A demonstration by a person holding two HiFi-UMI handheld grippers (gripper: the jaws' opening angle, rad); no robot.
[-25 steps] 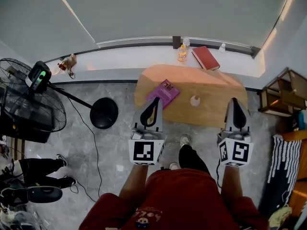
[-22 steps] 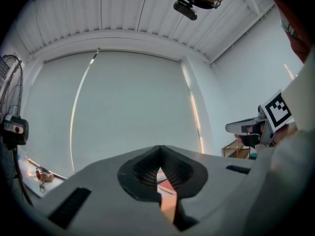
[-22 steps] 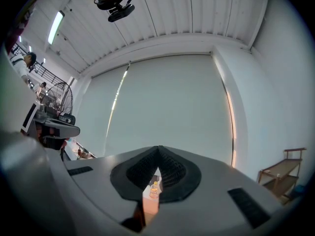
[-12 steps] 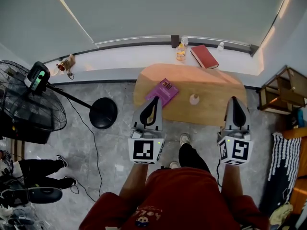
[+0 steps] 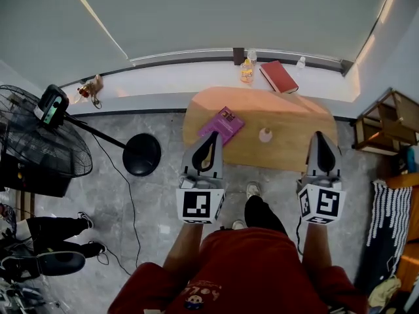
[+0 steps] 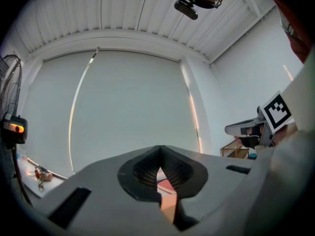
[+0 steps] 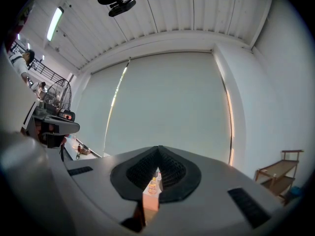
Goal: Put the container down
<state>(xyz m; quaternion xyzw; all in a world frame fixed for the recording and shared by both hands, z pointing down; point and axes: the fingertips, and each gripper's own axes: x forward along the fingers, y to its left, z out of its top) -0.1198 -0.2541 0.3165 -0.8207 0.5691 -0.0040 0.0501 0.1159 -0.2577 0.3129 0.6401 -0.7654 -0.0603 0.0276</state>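
A small pale container (image 5: pixel 265 135) stands upright on the round-cornered wooden table (image 5: pixel 294 126), between my two grippers and beyond them. In the head view my left gripper (image 5: pixel 208 139) hangs over the table's near left edge, shut with nothing in it. My right gripper (image 5: pixel 321 137) is over the table's near right edge, also shut and empty. In the left gripper view the left gripper (image 6: pixel 159 149) has its jaws meeting at the tip, and so does the right gripper (image 7: pixel 158 149) in its own view. Neither gripper touches the container.
A purple book (image 5: pixel 222 125) lies on the table's left part. On the window sill (image 5: pixel 163 80) stand an orange bottle (image 5: pixel 247 72), a red book (image 5: pixel 279 77) and small bottles. A standing fan (image 5: pixel 39 142) with a round base (image 5: pixel 141 154) is left; a wooden shelf (image 5: pixel 386 126) is right.
Only the head view has drifted slightly. Both grippers stay where they were and the container has not moved.
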